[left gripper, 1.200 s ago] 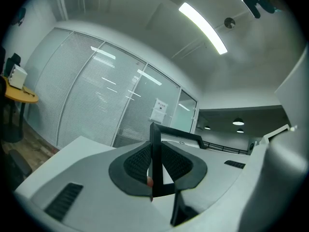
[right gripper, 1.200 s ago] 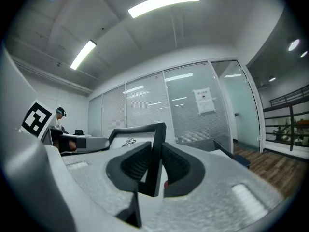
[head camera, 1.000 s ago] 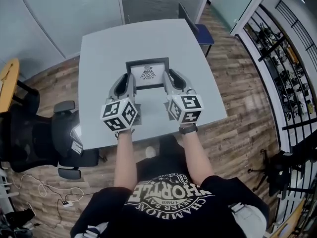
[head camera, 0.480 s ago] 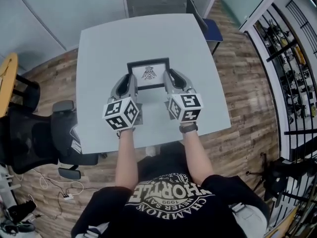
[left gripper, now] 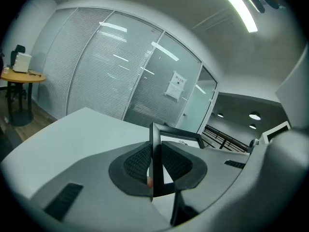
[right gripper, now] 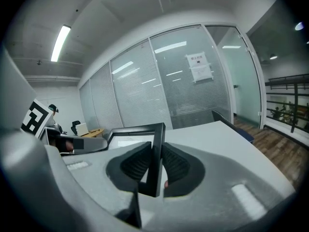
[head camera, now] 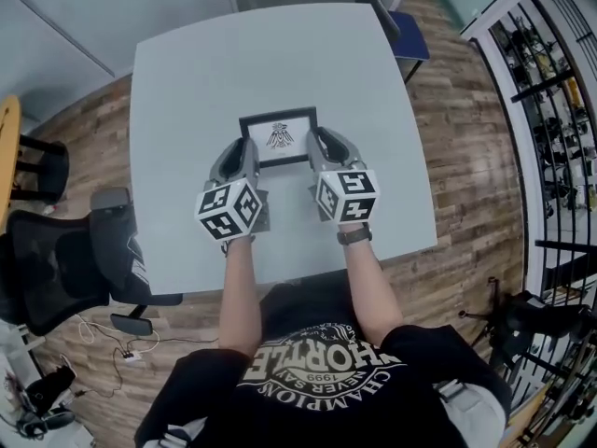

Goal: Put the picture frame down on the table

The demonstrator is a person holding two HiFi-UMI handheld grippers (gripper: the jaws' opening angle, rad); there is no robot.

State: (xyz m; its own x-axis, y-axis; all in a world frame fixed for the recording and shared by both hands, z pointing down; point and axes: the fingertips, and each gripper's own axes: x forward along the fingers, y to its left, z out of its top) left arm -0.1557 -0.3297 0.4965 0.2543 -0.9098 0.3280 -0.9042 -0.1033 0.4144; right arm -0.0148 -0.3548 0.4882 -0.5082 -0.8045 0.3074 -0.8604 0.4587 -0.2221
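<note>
Head view: picture frame (head camera: 278, 136) over middle of pale grey table (head camera: 187, 82), pinched at left edge by left gripper (head camera: 244, 154), at right edge by right gripper (head camera: 317, 147); contact with tabletop unclear. Wood-plank floor (head camera: 466, 157) all round; black office chair (head camera: 56, 259) left of table, blue chair (head camera: 410, 47) at far corner.

Left gripper view: pads tight on black frame edge. Beyond: glass wall with blinds (left gripper: 106, 71), round wooden table (left gripper: 21, 75), ceiling strip light (left gripper: 236, 6).

Right gripper view: pads tight on opposite frame edge. Beyond: paper notice (right gripper: 199, 66) on glass partition.
</note>
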